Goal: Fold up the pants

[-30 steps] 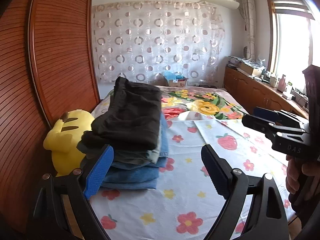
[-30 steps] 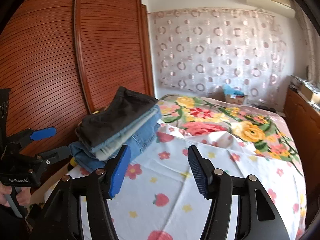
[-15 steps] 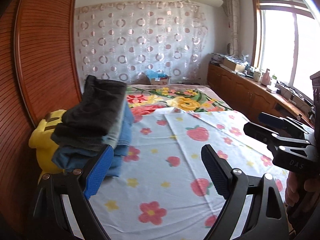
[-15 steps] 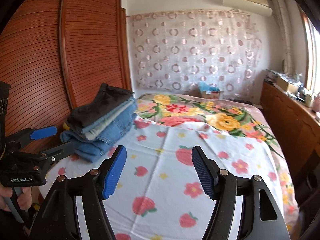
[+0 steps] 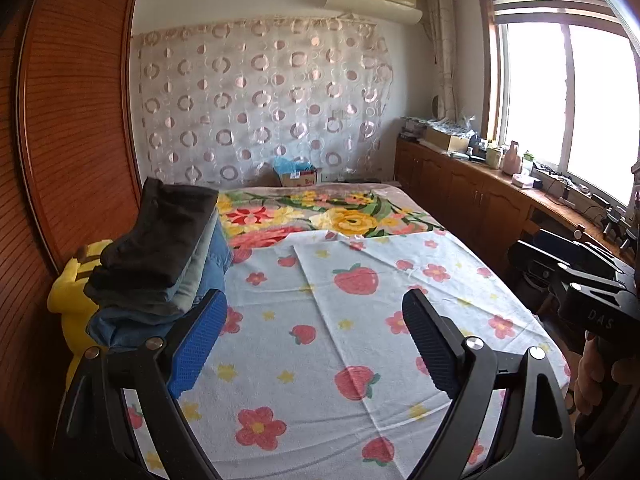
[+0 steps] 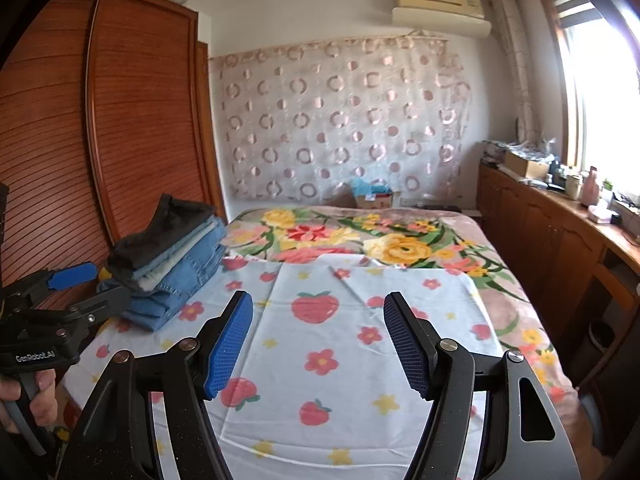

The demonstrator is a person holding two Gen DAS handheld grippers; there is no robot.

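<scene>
A stack of folded pants [image 5: 160,264], black on top and blue denim below, lies at the left edge of the bed; it also shows in the right wrist view [image 6: 168,264]. My left gripper [image 5: 316,340] is open and empty, held above the strawberry-print sheet [image 5: 360,320], to the right of the stack. My right gripper [image 6: 318,340] is open and empty above the same sheet [image 6: 340,344]. Each gripper shows at the edge of the other's view: the right one [image 5: 560,268], the left one [image 6: 92,288].
A yellow plush toy [image 5: 72,280] sits behind the stack by the wooden wardrobe [image 5: 76,120]. A floral blanket [image 5: 320,216] covers the far half of the bed. A wooden cabinet [image 5: 480,200] with clutter runs under the window at right.
Both grippers have pulled back and turned right, away from the stack of pants. The stack now sits farther left and smaller in both views. Both grippers stay open.
</scene>
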